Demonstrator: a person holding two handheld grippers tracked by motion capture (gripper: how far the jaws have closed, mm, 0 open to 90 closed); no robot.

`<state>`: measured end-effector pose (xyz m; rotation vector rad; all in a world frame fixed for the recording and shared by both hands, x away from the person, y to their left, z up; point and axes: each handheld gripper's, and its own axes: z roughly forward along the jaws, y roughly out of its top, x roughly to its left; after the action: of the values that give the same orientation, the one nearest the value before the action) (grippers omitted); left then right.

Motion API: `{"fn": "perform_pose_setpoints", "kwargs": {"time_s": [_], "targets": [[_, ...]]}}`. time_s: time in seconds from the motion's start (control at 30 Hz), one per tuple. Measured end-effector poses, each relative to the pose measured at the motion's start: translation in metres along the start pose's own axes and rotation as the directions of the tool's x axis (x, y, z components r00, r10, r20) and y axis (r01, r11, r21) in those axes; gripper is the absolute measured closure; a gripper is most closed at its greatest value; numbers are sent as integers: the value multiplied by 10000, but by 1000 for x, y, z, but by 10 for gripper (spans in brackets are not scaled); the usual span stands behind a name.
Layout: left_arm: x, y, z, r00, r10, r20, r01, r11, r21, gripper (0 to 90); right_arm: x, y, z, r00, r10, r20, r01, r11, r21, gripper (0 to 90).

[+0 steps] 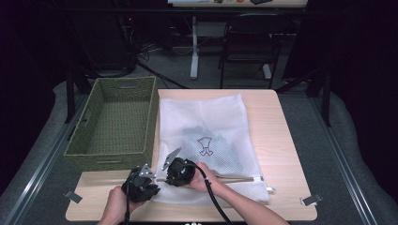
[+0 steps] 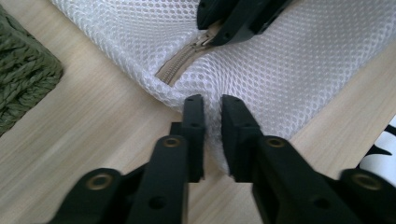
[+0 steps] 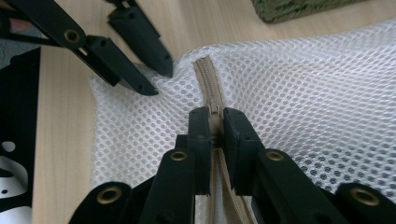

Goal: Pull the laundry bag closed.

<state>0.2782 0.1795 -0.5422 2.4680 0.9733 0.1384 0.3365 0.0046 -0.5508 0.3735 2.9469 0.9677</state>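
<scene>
Two hands at the near tabletop edge, each holding one black two-jaw claw. Left claw (image 1: 151, 183) sits at the near-left corner of one white mesh laundry bag (image 1: 206, 136), jaws nearly together, pinching a fold of the mesh (image 2: 212, 119) just past the zipper's end. Right claw (image 1: 165, 174) is just beside it on the bag's near edge, jaws narrow and clamped on the beige zipper pull (image 3: 215, 122). One beige zipper (image 3: 209, 79) runs along the bag's near edge; behind the right claw its two halves lie apart, ahead of it the teeth are joined up to the corner. Bag lies flat on one light wooden tabletop (image 1: 277, 140), dark contents showing through the mesh, one dark outline figure (image 1: 205, 145) printed on it. One green woven rectangular basket (image 1: 117, 123), open-topped, stands to the left of the bag, touching its edge. Two grey clips, one at each near tabletop corner.
</scene>
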Motion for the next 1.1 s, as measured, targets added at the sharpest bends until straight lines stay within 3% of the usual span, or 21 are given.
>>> {"fn": "perform_pose_setpoints", "kwargs": {"time_s": [0.1,0.2,0.27,0.3,0.4,0.53,1.1], "targets": [[4,1,0,9990,-356,284,358,9993,-80,590,5,1,-8,9998,-58,195,61,9999,-150,821],[7,3,2,9968,-755,246,758,9971,-96,429,10,2,-16,9990,-136,416,149,9994,-319,821],[12,4,4,9940,-1008,416,1013,9948,-94,405,11,3,-20,9982,-253,540,274,9989,-387,821],[15,3,5,9922,-1079,628,1089,9940,-124,426,12,2,-22,9977,-280,612,307,9986,-438,821],[14,3,6,9903,-1086,866,1111,9935,-242,598,12,0,-24,9969,-317,719,351,9983,-463,821],[8,5,4,9952,-703,686,734,9964,-432,814,13,-3,-20,9952,-384,904,407,9989,-241,820],[7,6,-1,9955,-616,724,672,9948,-767,863,18,-12,-27,9880,-691,1379,687,9976,81,823]]}}
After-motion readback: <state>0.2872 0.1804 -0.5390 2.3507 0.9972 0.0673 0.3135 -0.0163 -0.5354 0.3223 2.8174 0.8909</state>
